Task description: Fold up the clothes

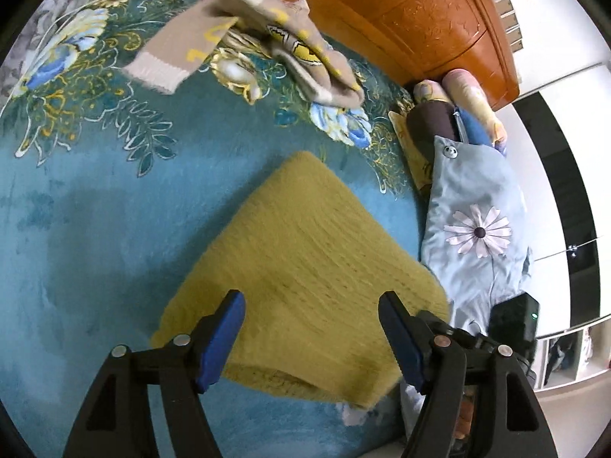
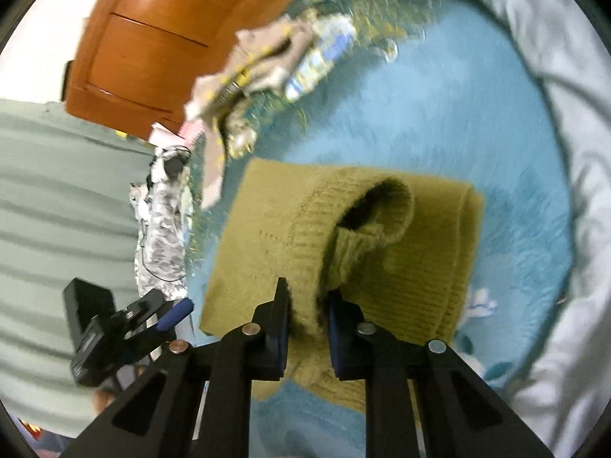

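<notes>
A blue floral bedspread (image 1: 95,229) covers the bed, with a wooden headboard (image 1: 420,11) at its far edge. A folded yellow-green sweater (image 1: 298,267) lies on the bedspread, near and a little right of middle. A beige sweater (image 1: 267,38) sprawls crumpled far off by the headboard, and a pale blue pillow (image 1: 477,229) lies right of the folded one. The left tool (image 1: 311,305) hovers over the sweater's near part, jaws wide apart, gripping nothing. The right tool (image 2: 307,299) is clamped on the sweater's ribbed collar (image 2: 324,236), pinching knit between its jaws.
</notes>
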### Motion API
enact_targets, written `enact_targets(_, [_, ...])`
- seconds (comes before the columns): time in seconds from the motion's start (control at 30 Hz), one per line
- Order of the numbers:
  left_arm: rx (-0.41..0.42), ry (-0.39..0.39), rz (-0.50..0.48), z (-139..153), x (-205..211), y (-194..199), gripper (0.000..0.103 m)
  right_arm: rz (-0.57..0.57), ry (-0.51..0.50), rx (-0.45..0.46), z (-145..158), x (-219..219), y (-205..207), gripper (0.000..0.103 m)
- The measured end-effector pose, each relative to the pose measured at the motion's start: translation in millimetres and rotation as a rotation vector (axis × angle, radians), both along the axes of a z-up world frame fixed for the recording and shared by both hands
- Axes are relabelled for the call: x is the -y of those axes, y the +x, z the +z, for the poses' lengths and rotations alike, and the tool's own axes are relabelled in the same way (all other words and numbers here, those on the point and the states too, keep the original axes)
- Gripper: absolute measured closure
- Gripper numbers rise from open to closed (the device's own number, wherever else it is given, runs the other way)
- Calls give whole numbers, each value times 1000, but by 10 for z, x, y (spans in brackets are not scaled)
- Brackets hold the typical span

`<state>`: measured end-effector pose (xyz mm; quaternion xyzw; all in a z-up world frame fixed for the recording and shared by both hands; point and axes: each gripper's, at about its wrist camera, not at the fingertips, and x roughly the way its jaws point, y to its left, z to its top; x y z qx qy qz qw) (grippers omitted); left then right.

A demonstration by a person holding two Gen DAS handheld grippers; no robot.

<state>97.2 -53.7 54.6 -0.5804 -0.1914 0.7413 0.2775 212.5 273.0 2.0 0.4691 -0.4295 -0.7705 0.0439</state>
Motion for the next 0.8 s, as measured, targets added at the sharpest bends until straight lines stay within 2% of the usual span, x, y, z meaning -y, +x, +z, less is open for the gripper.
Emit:
enact_targets(0.1, [28, -5, -15, -107, -49, 5, 27, -35, 12, 32, -69, -131, 107, 86])
enact_targets(0.2, [53, -28, -33, -243, -112, 46, 27, -15, -71, 98, -407, -156, 80, 86])
enact_targets(0.27, [54, -65, -39, -315, -136, 65, 27, 0, -61, 131, -527, -111, 66, 86])
enact_targets(0.37, [56, -84, -48, -379, -155, 73, 27, -29, -83, 142, -592, -176, 79, 84])
enact_targets(0.43, [42, -95, -60, -362, -174, 84, 27, -63, -108, 145, -601, -257, 116, 77])
enact_targets(0.53, [21, -113, -79, -335, -201, 100, 27, -88, -114, 128, -505, -320, 191, 76])
enact_targets(0.6, [7, -125, -92, -317, -220, 111, 27, -97, -13, 93, -267, -347, 228, 76])
enact_targets(0.67, [-7, -137, -104, -300, -238, 122, 27, -94, 128, 55, -1, -329, 207, 72])
enact_targets(0.73, [-19, -144, -112, -272, -280, 108, 27, -37, 223, 10, 200, -219, 95, 66])
enact_targets(0.8, [-30, -149, -118, -240, -329, 85, 27, 50, 270, -11, 255, -45, -59, 61])
